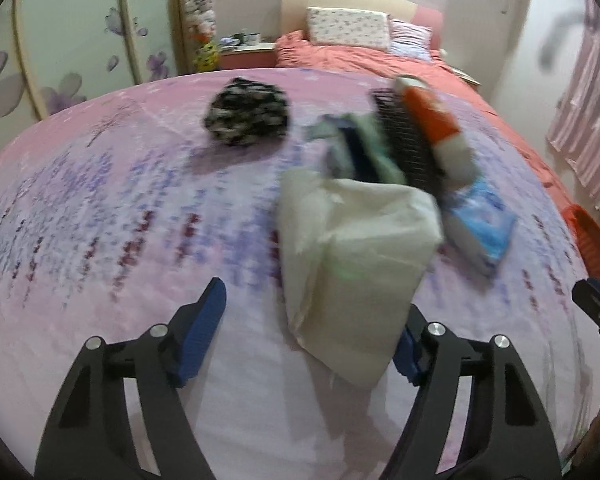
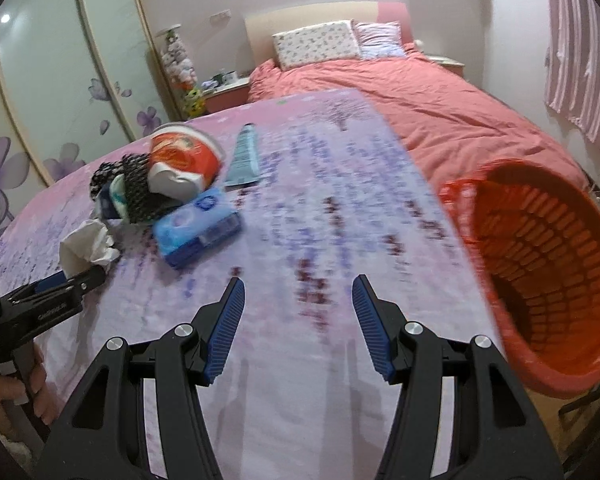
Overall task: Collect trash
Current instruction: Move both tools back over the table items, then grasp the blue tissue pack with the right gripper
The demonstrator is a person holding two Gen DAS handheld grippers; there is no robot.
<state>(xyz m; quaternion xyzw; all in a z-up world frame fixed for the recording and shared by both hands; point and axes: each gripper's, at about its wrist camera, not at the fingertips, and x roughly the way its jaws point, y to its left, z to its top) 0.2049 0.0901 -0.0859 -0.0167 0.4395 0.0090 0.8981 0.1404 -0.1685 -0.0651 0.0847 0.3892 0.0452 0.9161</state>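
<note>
Left tongs (image 1: pixel 312 336) straddle crumpled tissue (image 1: pixel 356 264), lying lengthwise away from them.

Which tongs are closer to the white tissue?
Left. The left tongs sit open around the white tissue; the right tongs are open over bare sheet, off to its side.

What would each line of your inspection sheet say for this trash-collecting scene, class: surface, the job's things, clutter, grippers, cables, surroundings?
Surface: floral pink sheet spread over the bed.
Job's things: crumpled white tissue lies between the left gripper's fingers; blue tissue pack, red-and-white wrapper and blue tube lie on the sheet; red basket lies tipped on its side at the right.
Clutter: black-and-white patterned bundle; black mesh item.
Grippers: left gripper open around the tissue; right gripper open, empty.
Cables: nothing seen.
Surroundings: pillows, flowered wardrobe doors, striped curtain.
</note>
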